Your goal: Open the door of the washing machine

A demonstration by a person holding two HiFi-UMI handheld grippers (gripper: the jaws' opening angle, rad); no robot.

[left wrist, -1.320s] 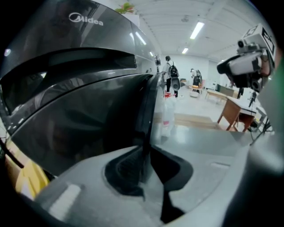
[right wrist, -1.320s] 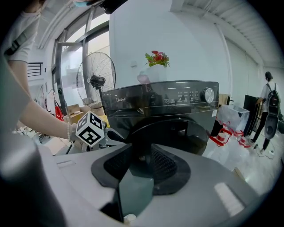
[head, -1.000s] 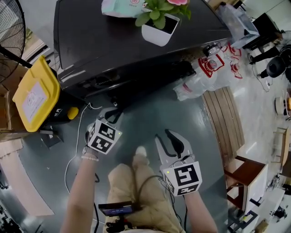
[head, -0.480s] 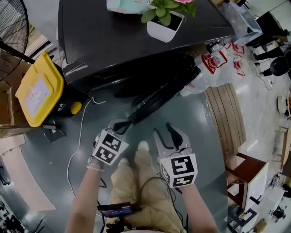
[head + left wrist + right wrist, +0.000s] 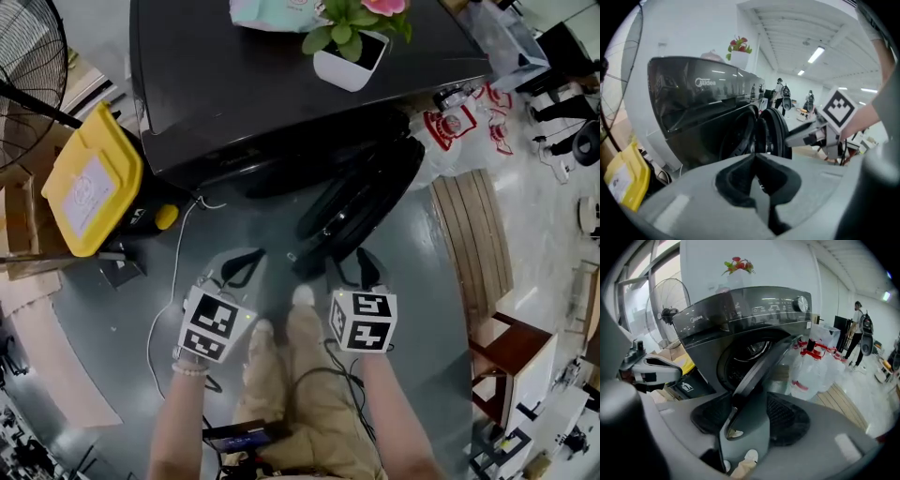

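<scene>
The door (image 5: 361,202) stands half swung out from the washing machine (image 5: 281,84). The right tongs (image 5: 364,270), just spreading wide, straddle its edge, likely to swing it wider. The left tongs (image 5: 242,267) are clenched empty beside it.

Washing machine (image 5: 281,94) glossy dark; bin lid (image 5: 94,183) yellow plastic; floor (image 5: 234,230) smooth grey

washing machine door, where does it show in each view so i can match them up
Head view: washing machine door, swung open, just right of centre.
Left gripper view: centre, seen nearly edge-on.
Right gripper view: centre, a dark slanted edge.
Shared landmark: the potted plant on top of the washing machine.
</scene>
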